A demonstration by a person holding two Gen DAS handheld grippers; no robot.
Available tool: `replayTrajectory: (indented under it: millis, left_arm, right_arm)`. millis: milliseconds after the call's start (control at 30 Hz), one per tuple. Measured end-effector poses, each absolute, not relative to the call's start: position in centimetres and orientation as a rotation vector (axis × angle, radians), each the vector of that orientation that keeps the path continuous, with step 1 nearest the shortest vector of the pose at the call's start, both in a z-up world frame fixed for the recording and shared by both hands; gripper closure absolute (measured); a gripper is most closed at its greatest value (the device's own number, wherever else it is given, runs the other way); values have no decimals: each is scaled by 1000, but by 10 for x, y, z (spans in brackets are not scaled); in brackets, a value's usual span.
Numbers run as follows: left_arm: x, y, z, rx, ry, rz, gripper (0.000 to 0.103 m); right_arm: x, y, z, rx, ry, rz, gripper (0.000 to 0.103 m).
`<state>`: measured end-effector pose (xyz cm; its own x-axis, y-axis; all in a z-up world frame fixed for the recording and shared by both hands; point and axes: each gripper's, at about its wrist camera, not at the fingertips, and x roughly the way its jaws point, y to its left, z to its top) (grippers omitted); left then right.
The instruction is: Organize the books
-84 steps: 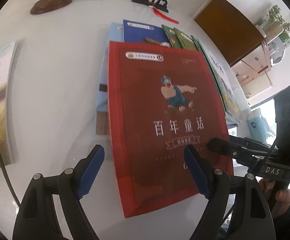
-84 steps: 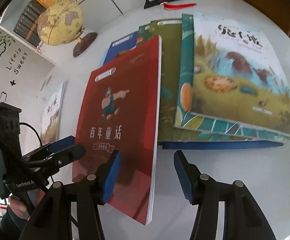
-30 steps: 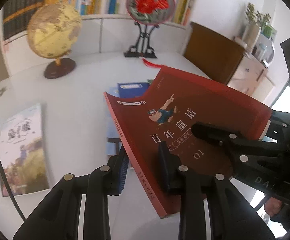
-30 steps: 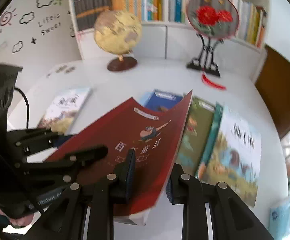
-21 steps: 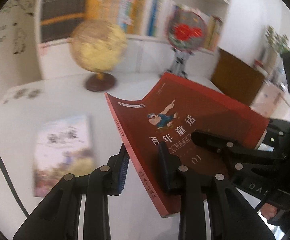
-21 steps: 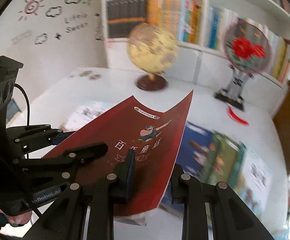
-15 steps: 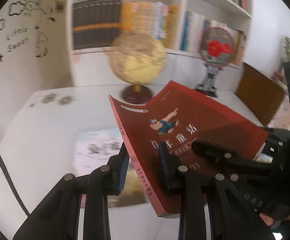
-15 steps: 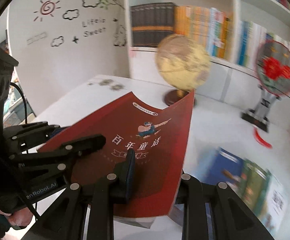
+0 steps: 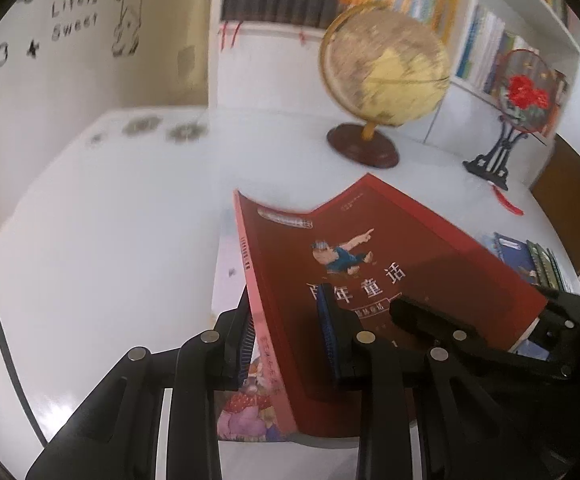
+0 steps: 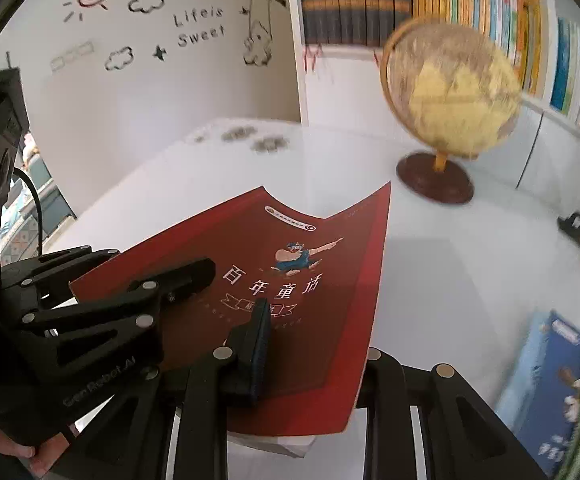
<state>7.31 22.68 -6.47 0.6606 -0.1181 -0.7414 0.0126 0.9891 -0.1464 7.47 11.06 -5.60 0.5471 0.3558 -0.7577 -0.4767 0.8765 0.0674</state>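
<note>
A red book (image 9: 369, 264) with a cartoon figure and white characters on its cover hangs tilted above the white table (image 9: 110, 220). My left gripper (image 9: 286, 304) is shut on its spine edge near the bottom. My right gripper (image 9: 429, 320) is shut on the opposite edge. In the right wrist view the red book (image 10: 290, 264) bends between the right gripper (image 10: 313, 332) and the left gripper (image 10: 150, 268). Under the red book a picture book (image 9: 246, 412) with a purple, flowery cover lies flat on the table, mostly hidden.
A globe (image 9: 385, 64) on a dark wooden base stands at the back of the table. A red round fan on a black stand (image 9: 521, 96) is to its right. Several books (image 10: 561, 392) lie overlapped at the far right. Bookshelves line the wall behind.
Both grippers have carried the red book leftward across the table, away from the overlapped books. It now hangs lower, over the picture book on the left. Both grips are unchanged.
</note>
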Motion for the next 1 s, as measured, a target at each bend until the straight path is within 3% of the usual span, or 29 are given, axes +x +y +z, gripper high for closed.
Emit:
replayTrajectory:
  millis: [433, 600, 767, 900, 1000]
  left_arm:
    - [73, 247, -113, -235, 967, -2, 75]
    - [71, 250, -111, -193, 964, 42, 75]
    - [76, 254, -106, -216, 960, 53, 74]
    - [72, 253, -99, -190, 964, 83, 74]
    - [65, 251, -87, -160, 953, 94, 74]
  right_arm:
    - [93, 118, -113, -146, 1034, 523, 77]
    - [93, 113, -113, -161, 1038, 515, 65]
    - [91, 114, -114, -178, 1068, 543, 64]
    - [86, 115, -116, -226, 1095, 550, 53]
    - [83, 104, -112, -243, 1101, 507, 51]
